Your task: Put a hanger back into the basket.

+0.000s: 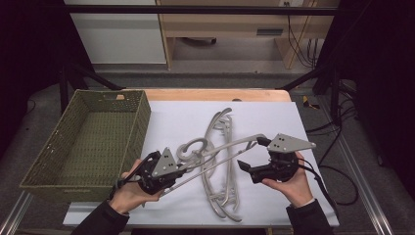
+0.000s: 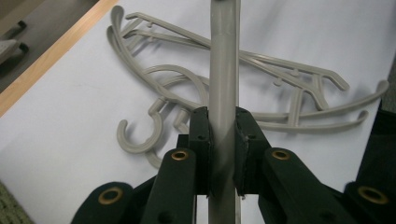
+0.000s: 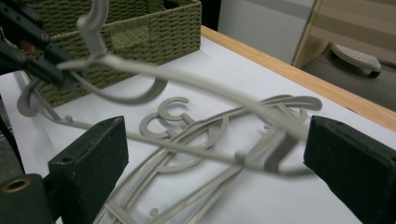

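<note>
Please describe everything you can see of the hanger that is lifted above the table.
The lifted hanger is grey and looks like plastic, with a curled hook, two long curved arms and a thin lower bar. It hangs tilted above the white sheet, over the other hangers lying there. The left gripper is shut on one arm near the hook; the left gripper view shows that arm pinched between its pads. The hanger's far end lies between the jaws of the right gripper, which are open and not pressing it.
</note>
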